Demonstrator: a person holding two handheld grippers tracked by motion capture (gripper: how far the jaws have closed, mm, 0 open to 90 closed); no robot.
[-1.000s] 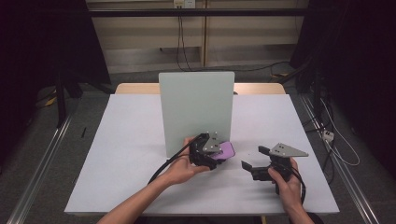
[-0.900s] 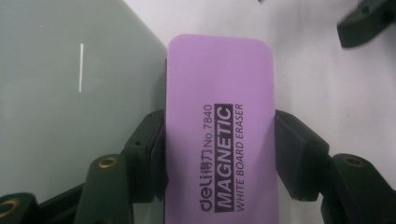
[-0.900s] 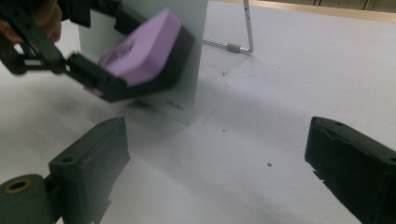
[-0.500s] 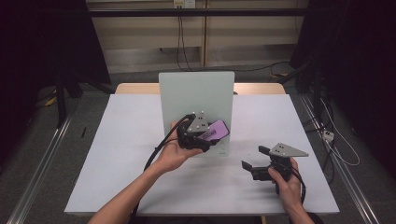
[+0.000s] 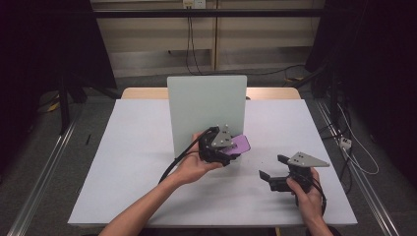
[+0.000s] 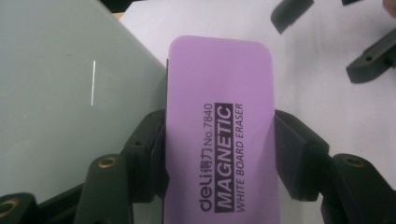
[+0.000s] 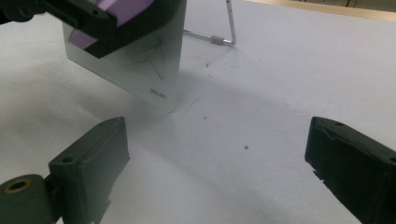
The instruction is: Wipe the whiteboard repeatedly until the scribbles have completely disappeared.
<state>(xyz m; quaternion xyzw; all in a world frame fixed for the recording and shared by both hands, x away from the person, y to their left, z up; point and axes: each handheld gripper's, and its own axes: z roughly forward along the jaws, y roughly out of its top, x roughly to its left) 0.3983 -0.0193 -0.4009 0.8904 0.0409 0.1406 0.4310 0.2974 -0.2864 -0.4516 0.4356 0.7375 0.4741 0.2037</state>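
A purple magnetic whiteboard eraser (image 6: 219, 140) sits between my left gripper's black fingers (image 6: 149, 140), which press on both of its long sides. In the high view my left gripper (image 5: 234, 149) holds the eraser (image 5: 241, 144) in front of the lower right part of an upright pale green glass board (image 5: 206, 105). The board (image 6: 60, 116) lies just left of the eraser in the left gripper view. My right gripper (image 5: 272, 167) rests low at the table's right, open with nothing between its jaws (image 7: 215, 154). In its view the eraser (image 7: 116, 7) shows at the top left, in front of the board (image 7: 140, 74).
The board stands on a white table (image 5: 137, 162) and is propped by a metal wire stand (image 7: 229, 28) behind it. A black cable (image 5: 179, 160) trails from my left gripper along the forearm. A dark floor with rails surrounds the table.
My left gripper has lifted the eraser off the table and carried it up against the board's lower right area. The right gripper has stayed in place.
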